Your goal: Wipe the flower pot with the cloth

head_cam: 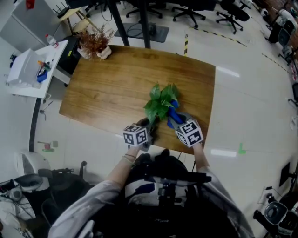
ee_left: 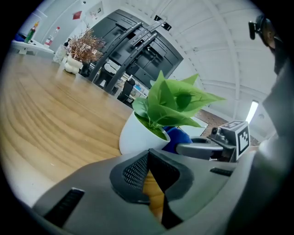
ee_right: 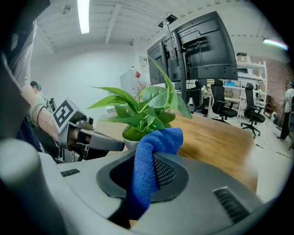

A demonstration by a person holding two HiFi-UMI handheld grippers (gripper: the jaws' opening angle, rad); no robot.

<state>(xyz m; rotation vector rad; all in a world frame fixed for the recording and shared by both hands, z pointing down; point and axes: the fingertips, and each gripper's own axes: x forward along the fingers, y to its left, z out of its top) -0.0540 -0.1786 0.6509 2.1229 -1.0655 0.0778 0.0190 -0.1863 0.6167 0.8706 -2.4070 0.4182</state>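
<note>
A leafy green plant (head_cam: 160, 101) in a white flower pot (ee_left: 137, 135) stands near the front edge of the wooden table (head_cam: 107, 88). My right gripper (ee_right: 146, 159) is shut on a blue cloth (ee_right: 157, 141), which hangs up over the jaws and lies against the pot's right side (head_cam: 173, 114). My left gripper (ee_left: 148, 156) sits low just short of the pot's left side, its jaws shut with only bare wood showing behind them. In the head view the left gripper (head_cam: 148, 125) and right gripper (head_cam: 175, 122) flank the pot. Leaves hide most of the pot from above.
A dried brown plant (head_cam: 95, 42) in a pale pot stands at the table's far left corner. A white side desk (head_cam: 32, 69) with bottles lies to the left. Office chairs (head_cam: 191, 11) and a dark frame stand beyond the table. The table's front edge is right under my grippers.
</note>
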